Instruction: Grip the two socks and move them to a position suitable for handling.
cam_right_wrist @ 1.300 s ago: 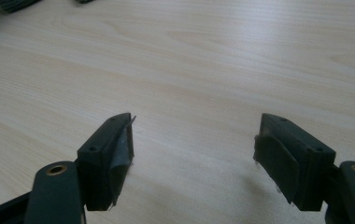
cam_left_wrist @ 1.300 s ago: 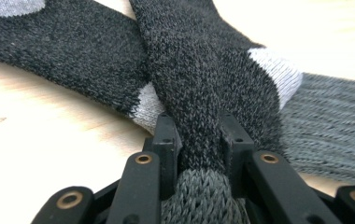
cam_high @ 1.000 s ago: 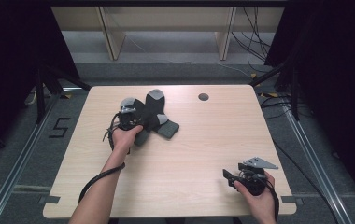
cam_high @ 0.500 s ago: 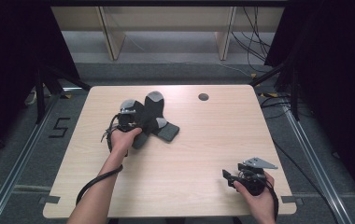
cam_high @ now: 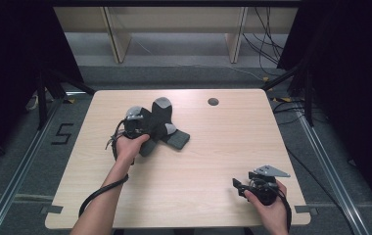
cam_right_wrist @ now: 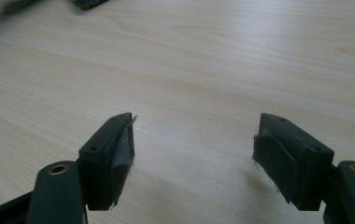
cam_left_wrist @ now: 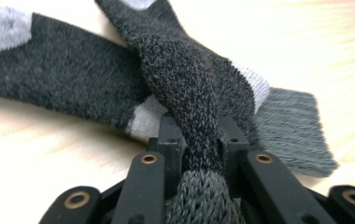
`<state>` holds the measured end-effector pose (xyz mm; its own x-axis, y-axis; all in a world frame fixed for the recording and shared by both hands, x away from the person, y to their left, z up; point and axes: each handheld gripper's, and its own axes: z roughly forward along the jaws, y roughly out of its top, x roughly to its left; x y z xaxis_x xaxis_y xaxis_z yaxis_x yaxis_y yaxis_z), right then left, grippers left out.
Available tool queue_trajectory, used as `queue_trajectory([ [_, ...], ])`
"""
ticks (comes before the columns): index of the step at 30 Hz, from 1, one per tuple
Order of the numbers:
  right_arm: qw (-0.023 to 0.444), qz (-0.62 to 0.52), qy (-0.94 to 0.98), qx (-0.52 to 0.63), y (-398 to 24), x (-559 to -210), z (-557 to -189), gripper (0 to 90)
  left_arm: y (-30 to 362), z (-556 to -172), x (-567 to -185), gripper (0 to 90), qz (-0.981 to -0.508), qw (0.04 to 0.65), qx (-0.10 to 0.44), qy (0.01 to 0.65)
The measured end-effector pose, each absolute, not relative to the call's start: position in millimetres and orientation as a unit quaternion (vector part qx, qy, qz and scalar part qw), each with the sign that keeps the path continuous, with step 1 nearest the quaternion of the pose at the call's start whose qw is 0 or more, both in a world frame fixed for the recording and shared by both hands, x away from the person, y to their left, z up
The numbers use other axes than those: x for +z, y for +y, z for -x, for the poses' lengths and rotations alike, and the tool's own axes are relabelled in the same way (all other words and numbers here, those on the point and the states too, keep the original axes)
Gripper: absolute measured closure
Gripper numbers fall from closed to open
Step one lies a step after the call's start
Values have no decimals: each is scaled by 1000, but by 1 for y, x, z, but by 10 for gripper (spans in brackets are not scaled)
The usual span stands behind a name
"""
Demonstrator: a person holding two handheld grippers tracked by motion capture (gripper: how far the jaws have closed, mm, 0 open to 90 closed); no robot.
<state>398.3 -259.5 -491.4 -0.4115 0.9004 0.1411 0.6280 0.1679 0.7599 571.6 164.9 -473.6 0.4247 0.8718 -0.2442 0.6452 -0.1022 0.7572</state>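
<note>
the held sock (cam_left_wrist: pixel 189 88), dark grey with light grey toe and heel, lies on the table's (cam_high: pixel 208 161) left-centre, crossed over a second sock (cam_left_wrist: pixel 63 79). in the high view its long axis runs from the cuff, nearest the person, away toward the far edge, with the toe (cam_high: pixel 161 102) pointing away. the left gripper (cam_left_wrist: pixel 198 140) clamps the cuff end between its jaws. the right gripper (cam_right_wrist: pixel 194 149) rests near the front right corner, well apart, jaws spread wide over bare wood.
</note>
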Motion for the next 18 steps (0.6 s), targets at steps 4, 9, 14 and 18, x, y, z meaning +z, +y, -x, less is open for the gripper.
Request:
queue_trajectory([
  [4, 163, -521, 740, 393, -258, -493, -398, 290, 163, -571, -464, 761, -736, 425, 134, 510],
  [9, 163, -517, 742, 393, -258, -493, -396, 295, 163, -570, -463, 749, -745, 411, 137, 507],
  [14, 158, -522, 739, 395, -254, -494, -396, 294, 168, -574, -480, 519, -729, 383, 146, 547],
  [18, 163, -510, 748, 392, -255, -493, -397, 293, 170, -579, -483, 267, -711, 381, 157, 570],
])
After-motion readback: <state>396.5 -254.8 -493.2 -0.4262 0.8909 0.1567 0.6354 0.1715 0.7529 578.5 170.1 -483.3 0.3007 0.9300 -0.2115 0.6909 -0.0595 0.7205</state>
